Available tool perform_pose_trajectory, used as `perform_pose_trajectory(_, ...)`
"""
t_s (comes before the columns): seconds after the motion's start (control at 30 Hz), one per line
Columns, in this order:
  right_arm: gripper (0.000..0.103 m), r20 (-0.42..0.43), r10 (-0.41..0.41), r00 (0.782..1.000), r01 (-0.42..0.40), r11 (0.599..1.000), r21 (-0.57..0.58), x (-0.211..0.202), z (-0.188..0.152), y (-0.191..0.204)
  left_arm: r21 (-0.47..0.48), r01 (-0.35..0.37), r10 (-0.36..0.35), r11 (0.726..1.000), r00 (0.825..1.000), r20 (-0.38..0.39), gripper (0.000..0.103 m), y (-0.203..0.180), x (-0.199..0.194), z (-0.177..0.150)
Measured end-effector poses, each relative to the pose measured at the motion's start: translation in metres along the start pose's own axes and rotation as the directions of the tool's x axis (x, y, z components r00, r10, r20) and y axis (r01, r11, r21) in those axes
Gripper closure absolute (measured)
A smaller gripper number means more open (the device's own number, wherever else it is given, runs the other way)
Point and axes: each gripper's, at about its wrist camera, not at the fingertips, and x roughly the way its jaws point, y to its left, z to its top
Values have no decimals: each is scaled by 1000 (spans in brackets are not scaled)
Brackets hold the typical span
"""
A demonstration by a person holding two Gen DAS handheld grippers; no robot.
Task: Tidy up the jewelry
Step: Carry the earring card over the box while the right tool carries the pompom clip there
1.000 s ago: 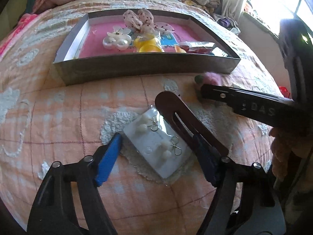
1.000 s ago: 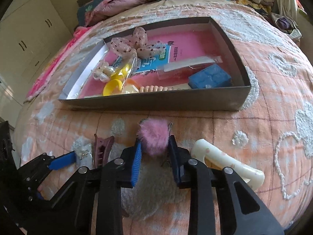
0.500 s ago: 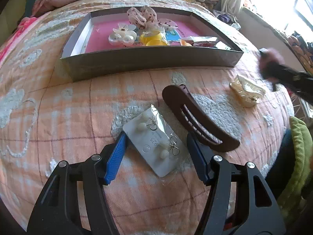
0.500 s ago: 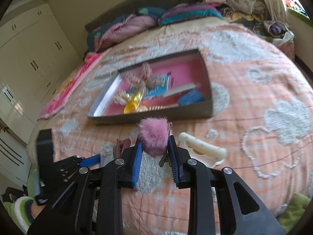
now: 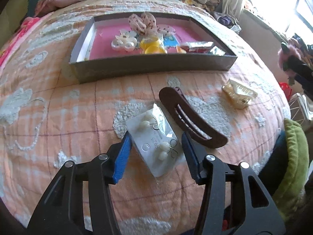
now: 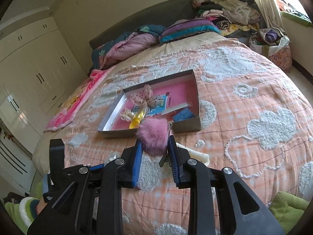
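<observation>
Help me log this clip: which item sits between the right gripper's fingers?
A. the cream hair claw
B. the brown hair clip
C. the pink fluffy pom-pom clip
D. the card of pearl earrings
C: in the right wrist view the right gripper is shut on the pink fluffy pom-pom clip, raised above the bedspread, while the other three items lie on the bed.

Both my grippers angled down over the bed

My left gripper is closing, pads not yet pressing; my right gripper is clamped tight.
</observation>
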Motion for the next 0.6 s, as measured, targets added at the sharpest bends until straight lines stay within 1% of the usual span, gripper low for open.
perform_pose_trajectory(0.1,78,20,2,1000,-2,1000,0,-8,1,-1,10,-11,11,1000,1000,14,60,-3,-9,3)
perform_pose_trajectory(0.3,78,44,2,999,-2,1000,6,-17,3,-4,-10,-8,8,1000,999,41,60,-3,-23,9)
perform_pose_trajectory(0.43,78,57,3,998,-3,1000,4,-22,5,-4,-17,-7,8,1000,997,74,61,-3,-37,16)
perform_pose_trajectory(0.6,78,78,4,997,-3,1000,-14,-27,8,1,2,-6,6,1000,994,113,61,-8,-52,27)
